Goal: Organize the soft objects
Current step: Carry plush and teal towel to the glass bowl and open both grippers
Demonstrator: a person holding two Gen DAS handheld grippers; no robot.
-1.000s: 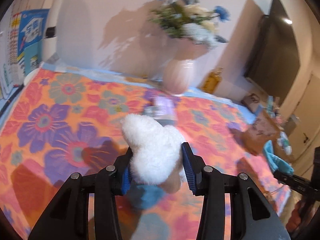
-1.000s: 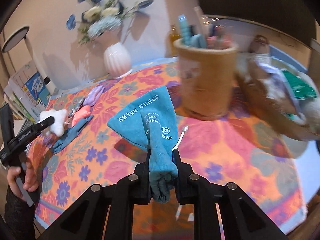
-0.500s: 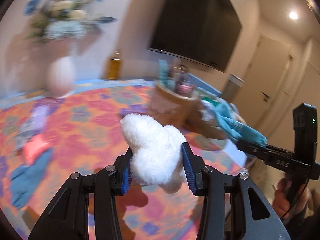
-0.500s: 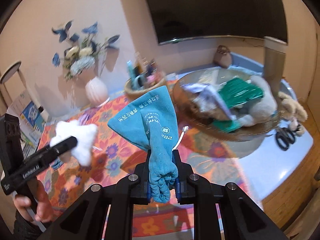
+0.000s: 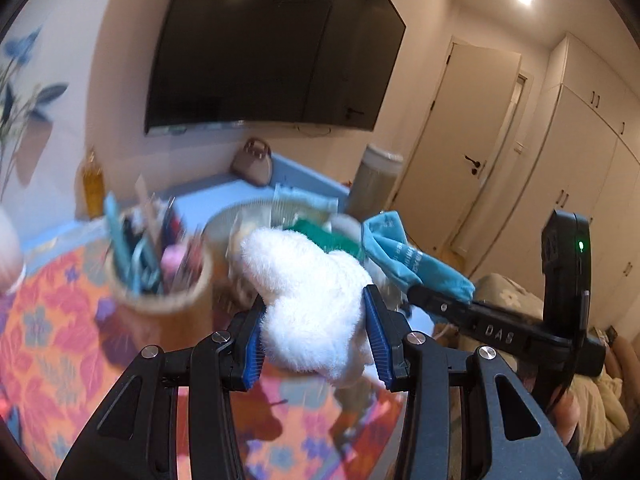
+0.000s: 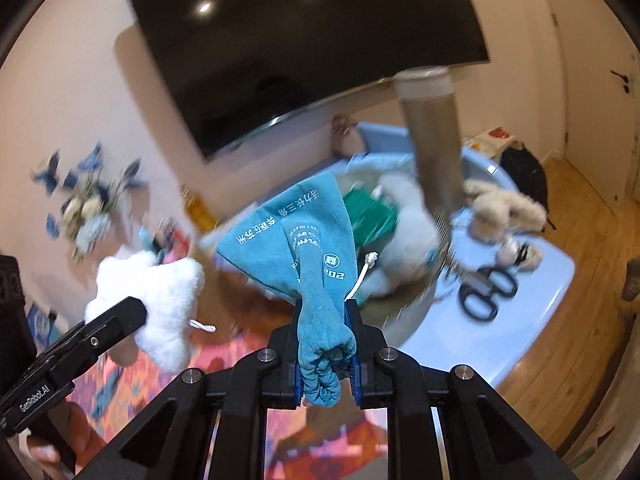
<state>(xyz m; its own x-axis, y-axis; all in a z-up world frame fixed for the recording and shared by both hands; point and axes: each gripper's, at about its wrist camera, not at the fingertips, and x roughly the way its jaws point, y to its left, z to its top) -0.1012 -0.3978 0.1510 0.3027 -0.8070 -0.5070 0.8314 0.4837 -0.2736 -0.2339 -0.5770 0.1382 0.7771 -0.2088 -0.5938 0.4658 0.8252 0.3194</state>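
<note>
Above the flowered table (image 5: 52, 344), the left gripper (image 5: 314, 334) has its jaws closed partway on 1 white plush toy (image 5: 308, 300), squeezing its fluffy middle. The right gripper (image 6: 324, 354) has its jaws nearly together, clamping the bunched end of 1 teal cloth (image 6: 296, 236), which fans out ahead. Both look light, soft and compressible; neither seems fragile or slippery, so a pinch through the bulk should hold. Beyond them 1 round basket (image 6: 416, 300) already holds a pale plush and something green, with 1 pair of scissors (image 6: 486, 290) just beside it.
</note>
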